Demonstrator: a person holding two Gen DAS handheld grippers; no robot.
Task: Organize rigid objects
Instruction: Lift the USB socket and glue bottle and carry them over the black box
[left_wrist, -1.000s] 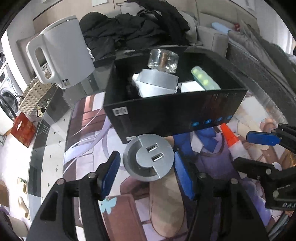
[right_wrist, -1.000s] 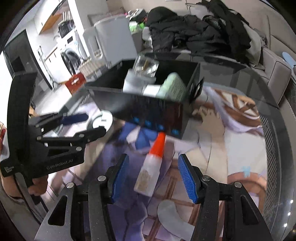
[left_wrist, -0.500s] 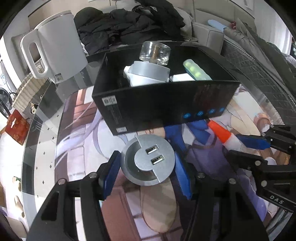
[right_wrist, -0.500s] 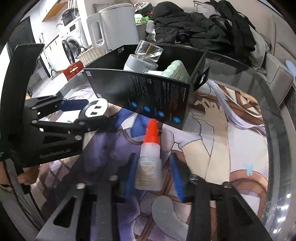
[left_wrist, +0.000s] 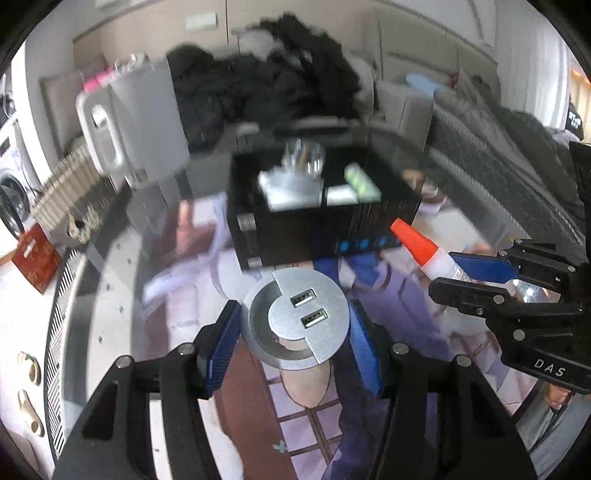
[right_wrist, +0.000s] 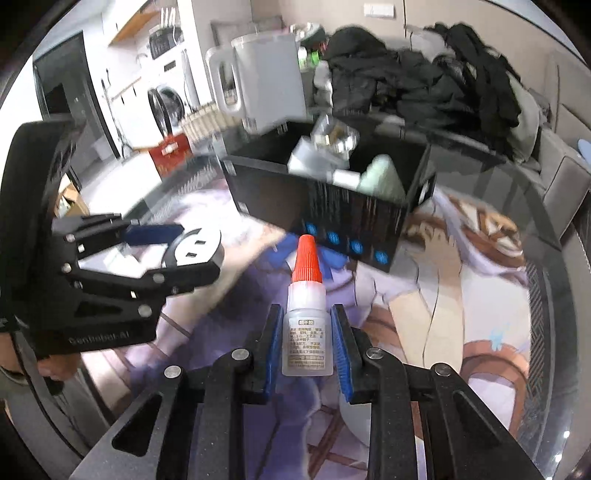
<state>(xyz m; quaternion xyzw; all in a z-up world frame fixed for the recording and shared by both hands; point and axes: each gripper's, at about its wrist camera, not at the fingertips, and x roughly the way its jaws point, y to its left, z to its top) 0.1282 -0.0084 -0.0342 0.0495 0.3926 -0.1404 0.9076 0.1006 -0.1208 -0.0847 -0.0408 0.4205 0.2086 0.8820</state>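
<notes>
The glue bottle (right_wrist: 305, 314) is clamped upright by the right gripper (right_wrist: 306, 343), the USB socket (left_wrist: 295, 317) by the left gripper (left_wrist: 293, 349), with the black box (right_wrist: 325, 201) at 12 o'clock of both.

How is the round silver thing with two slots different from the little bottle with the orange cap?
The round silver USB socket puck is flat, wide and metallic; the small translucent glue bottle with orange cap is slim, tall and plastic. The left gripper holds the puck, the right gripper the bottle. Both are clamped between blue pads.
</notes>
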